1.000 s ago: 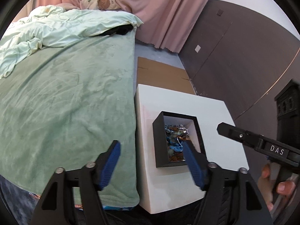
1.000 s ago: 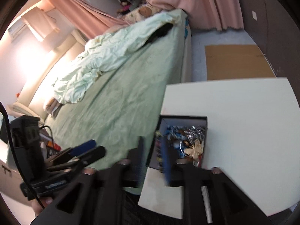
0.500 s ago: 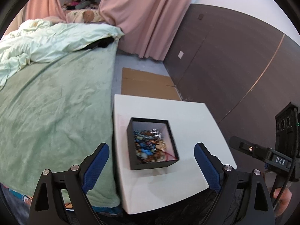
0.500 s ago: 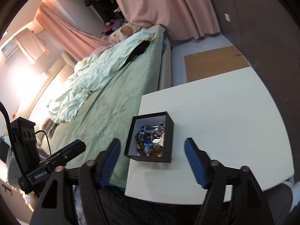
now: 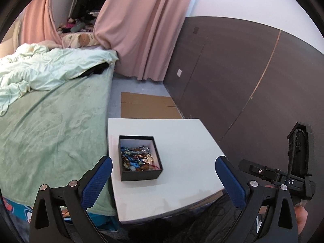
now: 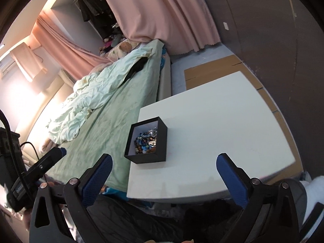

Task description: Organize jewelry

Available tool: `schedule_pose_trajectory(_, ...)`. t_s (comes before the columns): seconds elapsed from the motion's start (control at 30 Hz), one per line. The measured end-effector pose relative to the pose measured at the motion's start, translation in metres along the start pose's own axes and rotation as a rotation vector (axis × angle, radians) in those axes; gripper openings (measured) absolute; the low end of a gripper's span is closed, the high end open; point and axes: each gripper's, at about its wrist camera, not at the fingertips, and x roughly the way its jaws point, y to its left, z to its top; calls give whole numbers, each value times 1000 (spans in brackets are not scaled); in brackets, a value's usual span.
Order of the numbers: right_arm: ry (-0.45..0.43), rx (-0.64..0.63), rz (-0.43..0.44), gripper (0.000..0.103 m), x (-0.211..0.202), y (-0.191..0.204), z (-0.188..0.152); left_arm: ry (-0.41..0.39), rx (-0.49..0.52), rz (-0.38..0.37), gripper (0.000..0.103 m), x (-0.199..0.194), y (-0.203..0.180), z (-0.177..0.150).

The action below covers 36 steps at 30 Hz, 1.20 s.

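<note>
A small black box (image 5: 139,158) (image 6: 146,140) with a white lining stands on the white table (image 5: 182,147) (image 6: 212,125) near its left edge. Inside it lies a tangle of beaded jewelry (image 5: 138,157) (image 6: 146,139) in blue, brown and silver. My left gripper (image 5: 163,169) hovers in front of the box, its blue-padded jaws still opening and nothing between them. My right gripper (image 6: 164,167) also hangs short of the box, jaws opening wide and empty. Each gripper shows at the edge of the other's view: the right gripper (image 5: 269,174) and the left gripper (image 6: 50,158).
A bed with a green blanket (image 5: 50,125) and a crumpled pale duvet (image 5: 40,70) runs along the table's left side. Flattened cardboard (image 5: 145,105) lies on the floor behind the table. A dark wall panel (image 5: 232,81) and pink curtains (image 5: 141,30) stand beyond.
Both grippers have pulled back and up from the box, and their jaws have spread wide. The box now stands free on the table, farther from both cameras.
</note>
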Motion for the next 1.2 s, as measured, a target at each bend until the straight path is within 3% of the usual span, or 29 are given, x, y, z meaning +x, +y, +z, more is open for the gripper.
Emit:
schedule_pose_trajectory(0.4, -73, -30, -47, 103, -53, -4, -30, -87, 38, 12, 102, -48, -28, -18)
schedule_pose_trajectory(0.77, -147, -58, -129, 103, -94, -9, -61, -92, 60, 25, 102, -69, -41, -43)
schedule_pose_trajectory(1.2, -183, -72, -122, 103, -117, -8, -80, -101, 85, 31, 102, -85, -47, -55)
